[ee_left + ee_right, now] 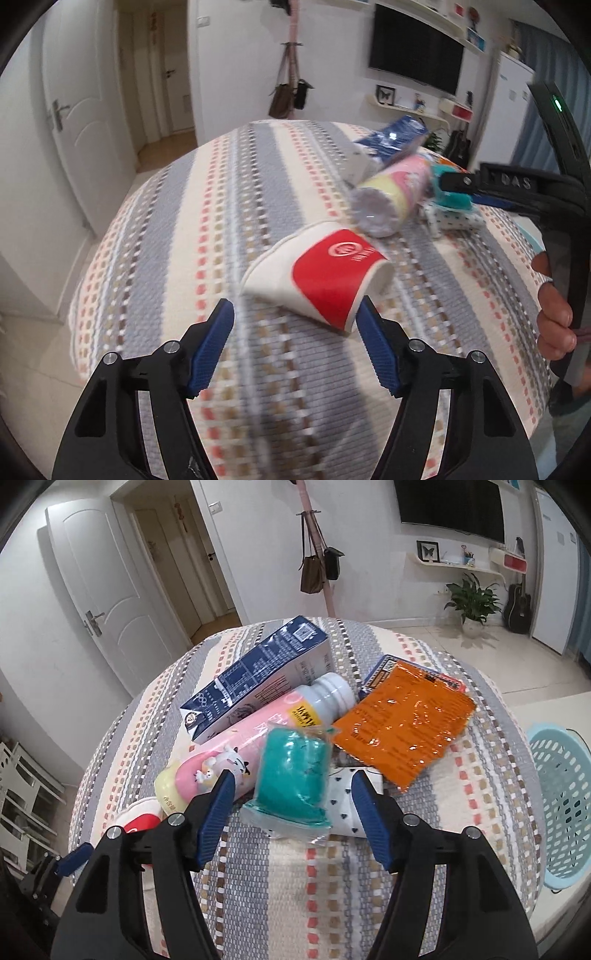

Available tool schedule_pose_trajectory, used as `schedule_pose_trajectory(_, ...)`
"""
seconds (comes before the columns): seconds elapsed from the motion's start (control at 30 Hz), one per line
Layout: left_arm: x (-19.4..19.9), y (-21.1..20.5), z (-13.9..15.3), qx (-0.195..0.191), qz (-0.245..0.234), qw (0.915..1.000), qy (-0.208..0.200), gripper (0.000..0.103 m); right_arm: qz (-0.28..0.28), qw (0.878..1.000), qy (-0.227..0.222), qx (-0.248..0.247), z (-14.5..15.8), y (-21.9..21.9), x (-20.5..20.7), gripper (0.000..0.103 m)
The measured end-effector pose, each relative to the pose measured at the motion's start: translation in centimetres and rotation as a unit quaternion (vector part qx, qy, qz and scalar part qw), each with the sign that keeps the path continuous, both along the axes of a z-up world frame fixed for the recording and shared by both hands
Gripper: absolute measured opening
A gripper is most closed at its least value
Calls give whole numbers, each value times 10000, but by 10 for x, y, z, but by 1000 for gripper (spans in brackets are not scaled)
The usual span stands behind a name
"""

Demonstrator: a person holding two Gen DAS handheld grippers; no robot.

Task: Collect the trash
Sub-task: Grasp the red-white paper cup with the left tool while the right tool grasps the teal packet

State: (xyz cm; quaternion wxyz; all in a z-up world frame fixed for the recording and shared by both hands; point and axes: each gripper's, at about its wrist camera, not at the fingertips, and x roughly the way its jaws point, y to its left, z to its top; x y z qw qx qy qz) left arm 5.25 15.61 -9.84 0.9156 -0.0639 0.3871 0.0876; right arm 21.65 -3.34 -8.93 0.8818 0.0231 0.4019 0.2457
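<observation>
Right wrist view shows me the pile of trash on the striped cloth (280, 904) of the table. I use the pink bottle (255, 734) as my marker. A dark blue carton (255, 679) lies just behind it, touching it. A teal packet (291, 779) leans on its near side. A shiny orange packet (402, 723) lies off to the right of it, and a small white dotted packet (343, 805) peeks out from under the teal one. A red and white paper cup (317, 277) lies tipped on its side near the bottle's bottom end.

My right gripper (291, 812) is spread apart, with the teal packet sitting just past its tips, not pinched. My left gripper (295, 343) is spread apart too, and the paper cup lies just ahead of its blue fingers (212, 350). I cannot tell if one finger touches the cup.

I think the job has barely begun. All the trash I can see is on the table.

A light blue basket (561, 797) stands far right of the bottle, past the table edge. The part I can see has nothing in it.
</observation>
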Motion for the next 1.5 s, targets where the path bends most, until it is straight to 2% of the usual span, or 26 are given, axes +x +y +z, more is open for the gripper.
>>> schedule_pose_trajectory(0.1, -8, 18, 1, -263, 78, 9996, -21, 65, -4, 9999, -61, -101, -1, 7, -2, 62)
schedule_pose_trajectory(0.17, -13, 26, 4, -676, -110, 9976, -109, 66, 3, 9998, -89, -149, -2, 9, -2, 60)
schedule_pose_trajectory(0.2, -15, 29, 6, -978, -284, 9947, -172, 70, 16, 9998, -103, -168, -3, 10, -2, 57)
schedule_pose_trajectory(0.27, -16, 31, 10, -1429, -503, 9881, -275, 79, 60, 9996, -137, -247, -4, 14, -3, 38)
schedule_pose_trajectory(0.33, -12, 30, 12, -1635, -493, 9848, -318, 82, 96, 9995, -161, -273, -4, 14, -4, 37)
schedule_pose_trajectory(0.43, 6, 30, 7, -1905, -283, 9812, -125, 82, 118, 9994, -243, -213, -1, 10, -9, 36)
schedule_pose_trajectory(0.53, 21, 25, -4, -1846, -8, 9828, 103, 82, 148, 9991, -365, -150, 5, 5, -15, 36)
schedule_pose_trajectory(0.63, 30, 19, -12, -1919, 18, 9812, 211, 82, 170, 9985, -516, -112, 12, -3, -22, 36)
schedule_pose_trajectory(0.67, 33, 16, -12, -1791, 61, 9836, 200, 81, 163, 9982, -563, -101, 15, -6, -23, 36)
schedule_pose_trajectory(0.8, 43, 8, -11, -1405, 176, 9895, 274, 66, 135, 9975, -688, -21, 25, -16, -29, 36)
schedule_pose_trajectory(0.83, 43, 7, -10, -1377, 171, 9900, 260, 66, 121, 9974, -717, -1, 27, -20, -31, 36)
schedule_pose_trajectory(1.07, 32, -7, 16, -1302, -8, 9912, -255, 65, -62, 9958, -908, 64, 38, -48, -37, 36)
schedule_pose_trajectory(1.1, 32, -11, 21, -1235, -22, 9918, -320, 63, -119, 9953, -956, 39, 40, -52, -38, 36)
schedule_pose_trajectory(1.13, 31, -14, 28, -1199, -65, 9920, -395, 56, -161, 9950, -985, 29, 41, -56, -38, 36)
schedule_pose_trajectory(1.2, 32, -20, 39, -1205, -156, 9914, -489, 49, -260, 9945, -1011, 84, 44, -67, -38, 36)
schedule_pose_trajectory(1.37, 38, -39, 59, -1151, -363, 9901, -714, 46, -511, 9930, -1053, 172, 48, -96, -37, 36)
schedule_pose_trajectory(1.5, 41, -54, 66, -1315, -604, 9861, -810, 39, -697, 9916, -1061, 228, 48, -116, -35, 36)
